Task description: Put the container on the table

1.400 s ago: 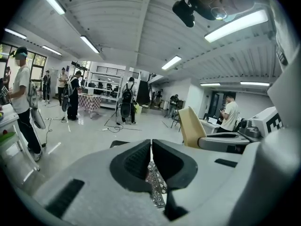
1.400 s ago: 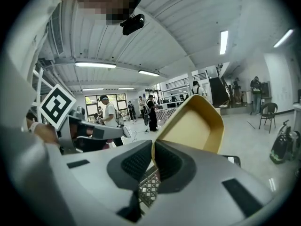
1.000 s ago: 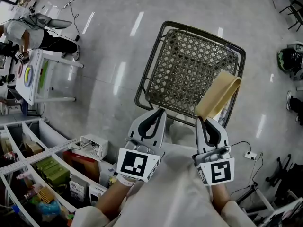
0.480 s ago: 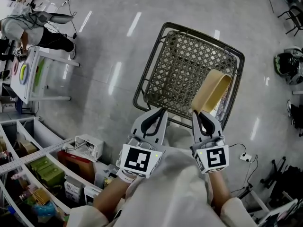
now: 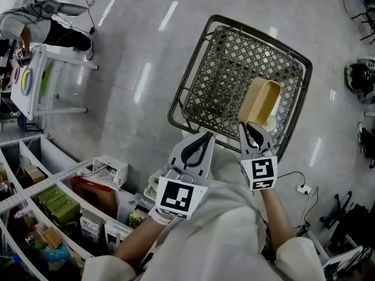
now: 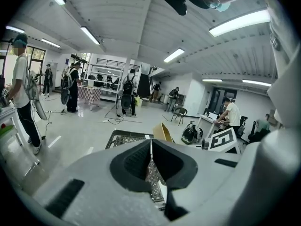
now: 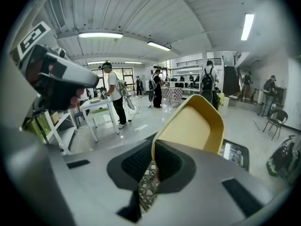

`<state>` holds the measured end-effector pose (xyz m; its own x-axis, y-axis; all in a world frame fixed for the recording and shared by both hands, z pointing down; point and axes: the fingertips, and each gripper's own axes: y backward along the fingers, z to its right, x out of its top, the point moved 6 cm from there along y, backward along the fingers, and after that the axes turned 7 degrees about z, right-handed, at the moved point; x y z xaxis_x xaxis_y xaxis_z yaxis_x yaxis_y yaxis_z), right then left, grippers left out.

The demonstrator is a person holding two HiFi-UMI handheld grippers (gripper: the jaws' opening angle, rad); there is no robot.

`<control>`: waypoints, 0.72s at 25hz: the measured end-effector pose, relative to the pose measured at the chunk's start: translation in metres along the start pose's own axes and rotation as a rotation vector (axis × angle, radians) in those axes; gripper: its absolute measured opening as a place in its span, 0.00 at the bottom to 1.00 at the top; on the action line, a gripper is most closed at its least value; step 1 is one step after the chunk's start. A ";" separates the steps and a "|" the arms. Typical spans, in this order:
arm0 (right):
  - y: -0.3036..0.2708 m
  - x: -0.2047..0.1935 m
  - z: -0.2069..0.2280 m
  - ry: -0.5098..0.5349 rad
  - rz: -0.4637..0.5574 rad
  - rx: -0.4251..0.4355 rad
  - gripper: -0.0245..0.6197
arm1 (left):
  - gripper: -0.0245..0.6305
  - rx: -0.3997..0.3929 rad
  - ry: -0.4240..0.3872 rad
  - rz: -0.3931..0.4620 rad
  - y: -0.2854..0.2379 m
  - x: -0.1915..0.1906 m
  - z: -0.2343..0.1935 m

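My right gripper [image 5: 251, 127] is shut on the rim of a tan rectangular container [image 5: 259, 102], held tilted in the air above the wire shopping cart [image 5: 193, 78]. In the right gripper view the container [image 7: 194, 124] rises from the jaws with its hollow side toward the camera. Beside it, my left gripper [image 5: 202, 135] is shut and holds nothing, just over the cart's near rim. The left gripper view shows the shut left gripper [image 6: 151, 142], the cart [image 6: 120, 139] beyond it and the container's edge [image 6: 162, 132]. A white table [image 5: 36, 88] stands far left; the same table [image 7: 98, 106] appears in the right gripper view.
Shelves with boxed goods [image 5: 44, 206] fill the lower left. A person [image 5: 35, 28] stands by the white table. A helmet [image 5: 358, 76] lies on the floor at the right, and cables with a power strip [image 5: 303, 188] sit lower right. Several people stand in the hall [image 6: 70, 86].
The right gripper has turned the container so that its hollow side now shows, and it sits more squarely over the cart. The left gripper stays shut beside it.
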<state>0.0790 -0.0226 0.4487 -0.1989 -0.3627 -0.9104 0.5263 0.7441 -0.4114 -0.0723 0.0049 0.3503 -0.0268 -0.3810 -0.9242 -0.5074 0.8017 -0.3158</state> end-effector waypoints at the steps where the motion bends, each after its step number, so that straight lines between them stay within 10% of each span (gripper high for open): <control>1: -0.005 -0.004 0.001 0.001 -0.012 0.002 0.09 | 0.09 -0.003 -0.002 -0.005 -0.002 -0.001 0.000; 18: -0.088 -0.099 0.013 0.019 -0.285 -0.003 0.09 | 0.08 0.000 0.040 -0.077 -0.021 -0.023 -0.023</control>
<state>0.0635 -0.0597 0.5758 -0.3539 -0.5472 -0.7585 0.4442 0.6154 -0.6512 -0.0807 -0.0133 0.3829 -0.0220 -0.4596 -0.8878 -0.5095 0.7692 -0.3856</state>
